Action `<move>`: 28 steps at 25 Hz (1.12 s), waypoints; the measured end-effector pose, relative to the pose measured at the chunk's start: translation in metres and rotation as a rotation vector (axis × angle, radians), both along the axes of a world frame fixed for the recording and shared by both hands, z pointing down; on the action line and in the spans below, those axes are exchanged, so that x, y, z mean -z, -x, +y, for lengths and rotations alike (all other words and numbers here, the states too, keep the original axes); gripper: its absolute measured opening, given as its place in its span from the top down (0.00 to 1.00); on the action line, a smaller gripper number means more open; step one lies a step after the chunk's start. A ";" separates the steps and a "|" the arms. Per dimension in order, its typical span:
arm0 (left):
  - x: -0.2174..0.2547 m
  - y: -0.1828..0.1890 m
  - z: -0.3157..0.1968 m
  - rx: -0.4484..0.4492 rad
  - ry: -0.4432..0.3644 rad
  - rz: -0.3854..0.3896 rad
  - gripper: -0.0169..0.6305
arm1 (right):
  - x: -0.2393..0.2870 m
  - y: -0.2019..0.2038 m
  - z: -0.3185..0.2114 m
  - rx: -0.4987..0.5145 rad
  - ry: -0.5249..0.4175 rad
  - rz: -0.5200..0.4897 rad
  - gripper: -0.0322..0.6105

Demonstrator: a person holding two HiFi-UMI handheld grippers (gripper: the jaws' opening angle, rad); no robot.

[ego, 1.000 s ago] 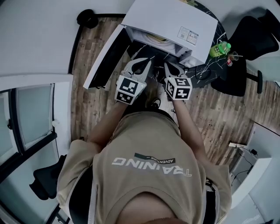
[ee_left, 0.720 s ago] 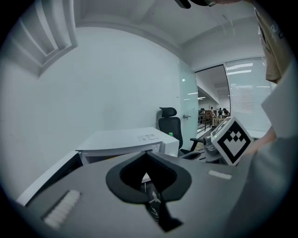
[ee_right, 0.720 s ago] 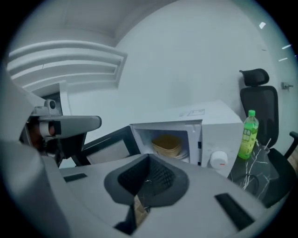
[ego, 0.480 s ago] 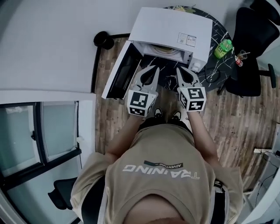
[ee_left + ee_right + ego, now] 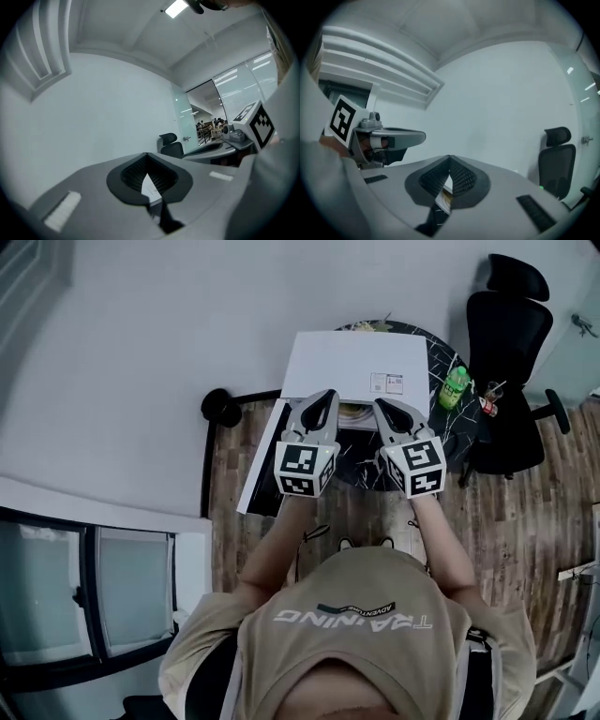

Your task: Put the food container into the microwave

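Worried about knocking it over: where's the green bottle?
In the head view, the green bottle stands on the dark table, just right of the white microwave, beside the black chair.

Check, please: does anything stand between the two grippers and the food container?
Nothing visible does. The microwave door is swung open to the left, and the food container shows in the opening just beyond the left gripper and right gripper.

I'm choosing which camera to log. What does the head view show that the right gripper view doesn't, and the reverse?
Head view only: the whole white microwave with its door open, the green bottle, the wood floor. Right gripper view only: the slatted vents on the wall. Both: the black chair, the left claw and the right claw, each shut.
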State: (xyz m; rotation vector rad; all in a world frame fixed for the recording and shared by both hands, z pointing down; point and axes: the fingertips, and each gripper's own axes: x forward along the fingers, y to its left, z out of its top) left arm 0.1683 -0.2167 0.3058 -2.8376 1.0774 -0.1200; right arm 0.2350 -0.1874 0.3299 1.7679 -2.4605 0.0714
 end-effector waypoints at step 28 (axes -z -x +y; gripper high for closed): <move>0.089 0.011 -0.036 0.033 -0.149 0.048 0.99 | 0.113 -0.002 -0.037 -0.014 -0.237 0.067 0.93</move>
